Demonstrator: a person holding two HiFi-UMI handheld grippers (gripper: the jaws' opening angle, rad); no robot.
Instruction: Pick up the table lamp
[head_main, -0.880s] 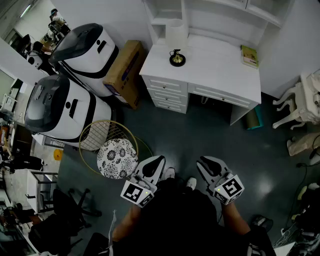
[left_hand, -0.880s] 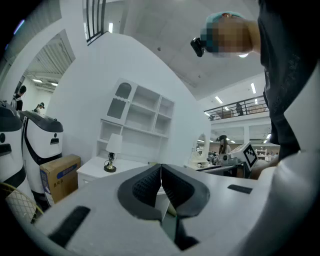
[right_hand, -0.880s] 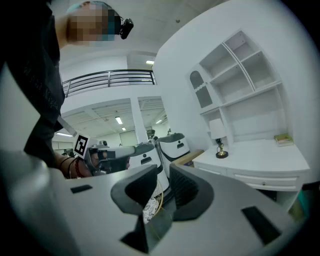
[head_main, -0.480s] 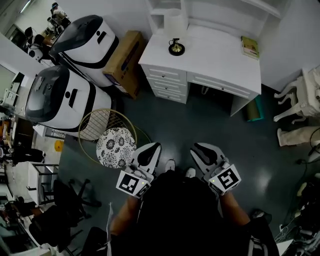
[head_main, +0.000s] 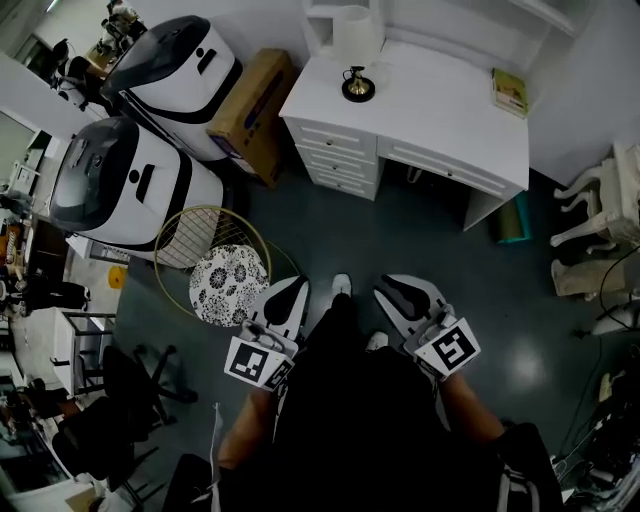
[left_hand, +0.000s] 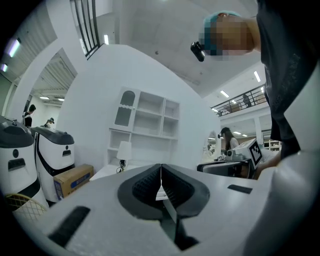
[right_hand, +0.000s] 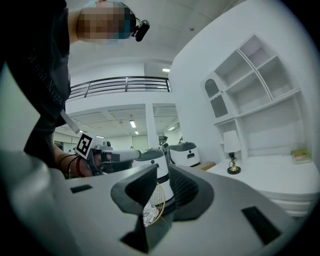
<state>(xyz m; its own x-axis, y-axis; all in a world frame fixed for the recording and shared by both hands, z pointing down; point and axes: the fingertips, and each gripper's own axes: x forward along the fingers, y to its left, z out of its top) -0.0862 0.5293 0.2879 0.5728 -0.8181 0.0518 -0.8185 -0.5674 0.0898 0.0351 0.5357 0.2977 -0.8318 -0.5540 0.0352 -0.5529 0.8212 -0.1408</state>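
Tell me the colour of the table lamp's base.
Gold and black. The table lamp shows best in head view.

White ceiling strip lights (right_hand: 131, 123) give bright, even light; the glossy dark floor (head_main: 520, 366) shows soft glare. Gripper views warp at dark edges.

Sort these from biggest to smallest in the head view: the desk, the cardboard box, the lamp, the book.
Largest to smallest:
1. white desk
2. cardboard box
3. table lamp
4. book
The lamp is seen from above, so its spot over the book is unsure.
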